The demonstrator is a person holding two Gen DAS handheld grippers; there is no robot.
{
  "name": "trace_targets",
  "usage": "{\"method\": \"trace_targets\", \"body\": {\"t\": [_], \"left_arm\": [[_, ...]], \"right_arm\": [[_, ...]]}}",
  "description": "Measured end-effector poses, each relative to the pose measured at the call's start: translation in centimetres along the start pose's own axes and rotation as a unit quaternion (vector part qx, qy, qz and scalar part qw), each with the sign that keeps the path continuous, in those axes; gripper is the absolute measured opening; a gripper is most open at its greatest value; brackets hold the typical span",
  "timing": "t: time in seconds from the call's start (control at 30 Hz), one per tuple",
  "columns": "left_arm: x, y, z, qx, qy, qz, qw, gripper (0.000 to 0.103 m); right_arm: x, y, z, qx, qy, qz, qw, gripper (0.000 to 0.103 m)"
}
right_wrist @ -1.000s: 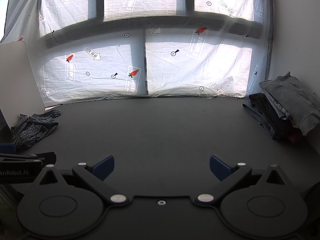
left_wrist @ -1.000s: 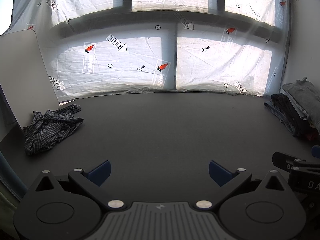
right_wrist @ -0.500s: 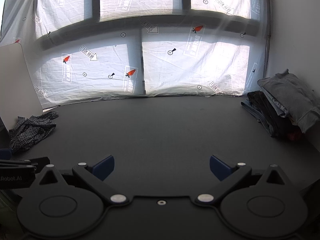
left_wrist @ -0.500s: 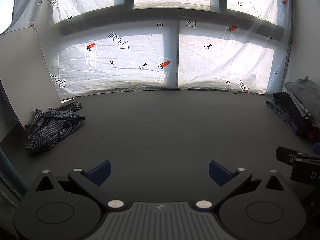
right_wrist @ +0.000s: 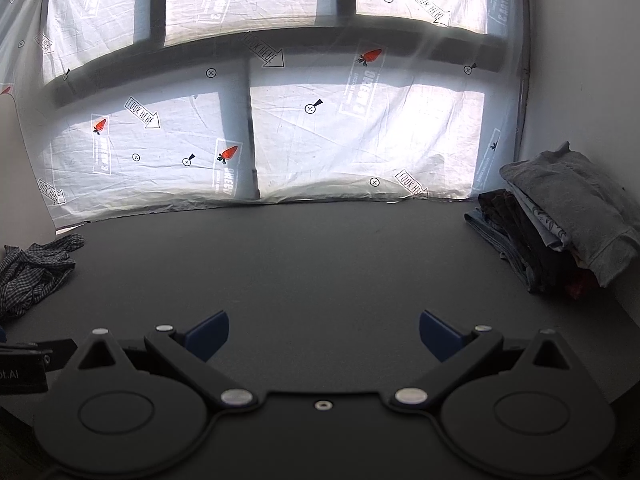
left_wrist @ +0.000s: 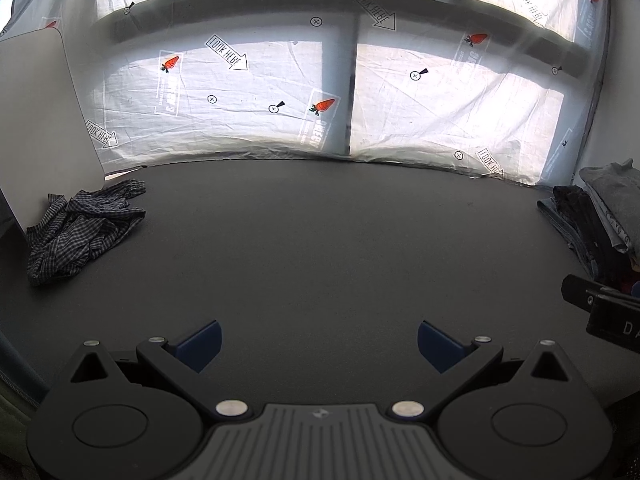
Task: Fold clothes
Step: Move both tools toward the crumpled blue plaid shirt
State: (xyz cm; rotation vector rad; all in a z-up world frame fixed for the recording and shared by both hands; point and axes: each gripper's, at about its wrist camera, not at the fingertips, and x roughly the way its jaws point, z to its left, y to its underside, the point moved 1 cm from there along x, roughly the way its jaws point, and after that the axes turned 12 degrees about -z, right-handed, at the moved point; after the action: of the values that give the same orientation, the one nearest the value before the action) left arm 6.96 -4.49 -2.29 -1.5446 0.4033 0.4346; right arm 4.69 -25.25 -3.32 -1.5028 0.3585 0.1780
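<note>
Two clothes heaps [left_wrist: 86, 230] [right_wrist: 560, 216] on table [left_wrist: 320, 240]

Left gripper [left_wrist: 319, 344] turned a little toward the left since a second ago: checked shirt [left_wrist: 82, 232] now further in from the left edge of its view, pile of folded clothes [left_wrist: 600, 224] pushed nearer to the right edge. Right gripper [right_wrist: 324, 334] turned the same way and tipped slightly downward: window sheet [right_wrist: 360, 132] and far table edge [right_wrist: 320, 206] lower in its view, pile of folded clothes [right_wrist: 560, 216] more central and fully seen, checked shirt [right_wrist: 32, 272] close to the left border.
</note>
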Motion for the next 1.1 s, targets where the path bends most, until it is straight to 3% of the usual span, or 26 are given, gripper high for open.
{"method": "trace_targets", "body": {"t": [0.23, 0.47, 0.57, 0.73, 0.93, 1.1], "left_arm": [[5.4, -2.4, -4.2, -0.042, -0.009, 0.047, 0.998, 0.103], [9.9, -2.6, -4.7, -0.098, -0.015, 0.095, 0.9905, 0.103], [11.4, -2.7, -3.4, -0.122, -0.027, 0.126, 0.9842, 0.103], [13.7, -2.6, 1.4, -0.2, -0.044, 0.144, 0.9682, 0.103], [17.6, -3.1, 8.9, -0.215, -0.101, 0.147, 0.9601, 0.103], [22.0, -3.7, 17.4, -0.258, -0.143, 0.14, 0.9452, 0.103]], "right_arm": [[5.1, -1.7, -4.1, -0.01, -0.001, 0.003, 1.0, 0.103], [10.8, -1.4, -6.6, 0.024, -0.023, 0.034, 0.999, 0.103], [12.8, -1.3, -6.0, 0.038, -0.022, 0.041, 0.998, 0.103], [16.6, -1.7, -2.4, -0.004, -0.029, 0.067, 0.997, 0.103], [21.3, -2.9, 4.1, -0.058, -0.046, 0.057, 0.996, 0.103], [25.9, -3.1, 12.2, -0.102, -0.076, 0.053, 0.99, 0.103]]}}
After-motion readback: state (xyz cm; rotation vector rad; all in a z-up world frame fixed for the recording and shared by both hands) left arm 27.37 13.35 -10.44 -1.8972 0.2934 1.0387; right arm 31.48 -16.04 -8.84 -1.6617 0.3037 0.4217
